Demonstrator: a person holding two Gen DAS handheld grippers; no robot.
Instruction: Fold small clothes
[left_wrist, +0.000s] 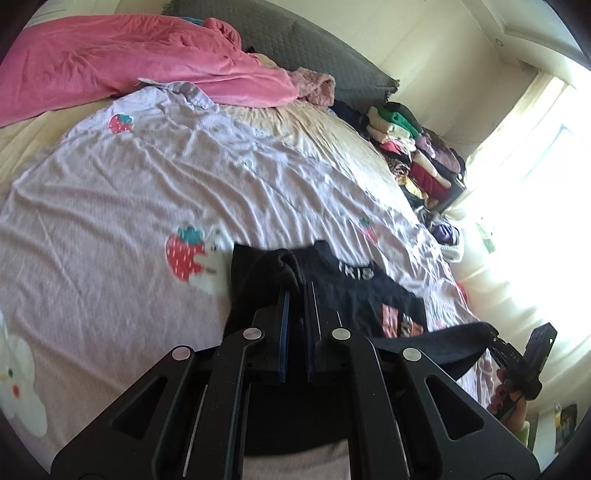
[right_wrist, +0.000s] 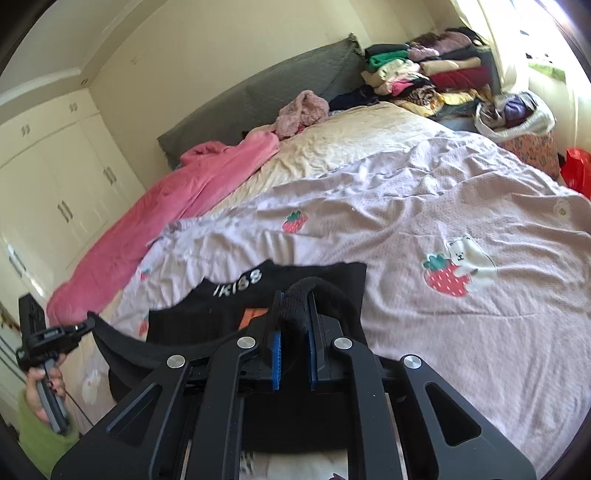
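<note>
In the left wrist view, the left gripper (left_wrist: 295, 291) sits at lower centre, its fingers pinched tight on a bunched corner of the black shirt (left_wrist: 354, 295), which drapes toward the right gripper (left_wrist: 491, 338) at lower right over the bedsheet (left_wrist: 147, 177). In the right wrist view, the right gripper (right_wrist: 295, 306) clamps a rolled hem of the shirt (right_wrist: 229, 295) at lower centre; the left gripper (right_wrist: 86, 325) holds the far corner at lower left. Uneven pulling could slip the thick roll free or skew the fold.
</note>
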